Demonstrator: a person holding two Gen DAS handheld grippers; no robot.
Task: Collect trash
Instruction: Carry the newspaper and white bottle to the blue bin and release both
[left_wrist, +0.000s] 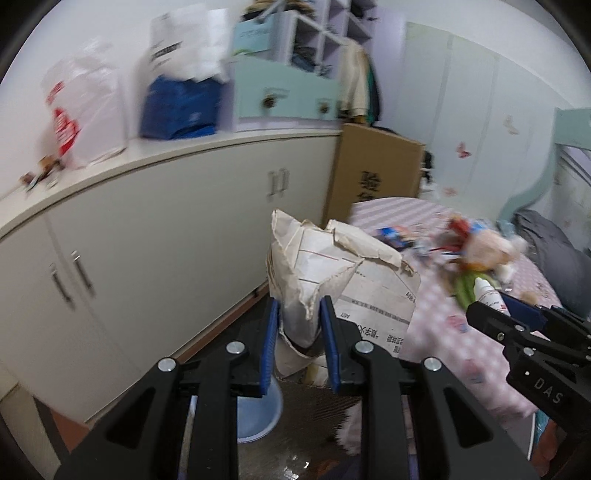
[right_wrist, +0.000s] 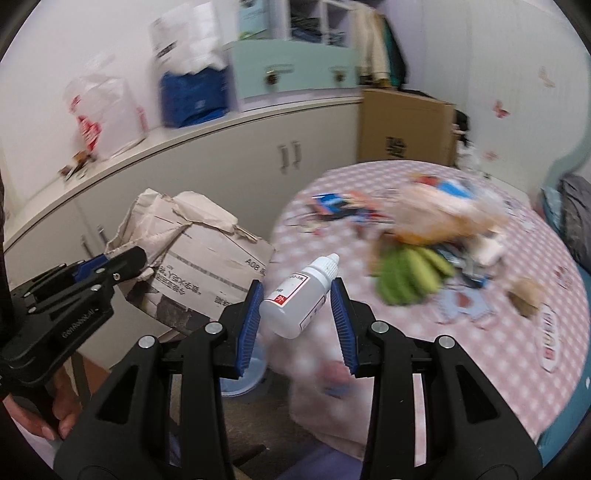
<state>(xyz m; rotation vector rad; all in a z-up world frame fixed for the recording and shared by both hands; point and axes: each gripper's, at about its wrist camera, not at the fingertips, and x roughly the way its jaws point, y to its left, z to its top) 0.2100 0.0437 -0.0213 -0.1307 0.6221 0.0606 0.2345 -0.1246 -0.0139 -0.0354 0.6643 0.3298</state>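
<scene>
My left gripper (left_wrist: 300, 312) is shut on a crumpled beige paper bag (left_wrist: 332, 266), which hangs beside the pink checked surface (left_wrist: 443, 314). In the right wrist view, the same left gripper (right_wrist: 127, 264) pinches the paper bag (right_wrist: 210, 258) at its torn edge. My right gripper (right_wrist: 297, 290) is shut on a small white dropper bottle (right_wrist: 295, 306) with a red-and-white label, its cap pointing up and away. The right gripper (left_wrist: 487, 314) and the bottle (left_wrist: 487, 293) also show at the right of the left wrist view. A blurred pile of wrappers and a green item (right_wrist: 410, 275) lies on the pink surface.
A long white cabinet (left_wrist: 166, 240) runs along the wall, with plastic bags (left_wrist: 85, 118) and a blue pack (left_wrist: 181, 107) on top. A cardboard box (left_wrist: 373, 170) stands at its far end. A pale blue bucket (left_wrist: 258, 410) sits on the floor below. A hand (right_wrist: 55, 413) holds the left gripper's handle.
</scene>
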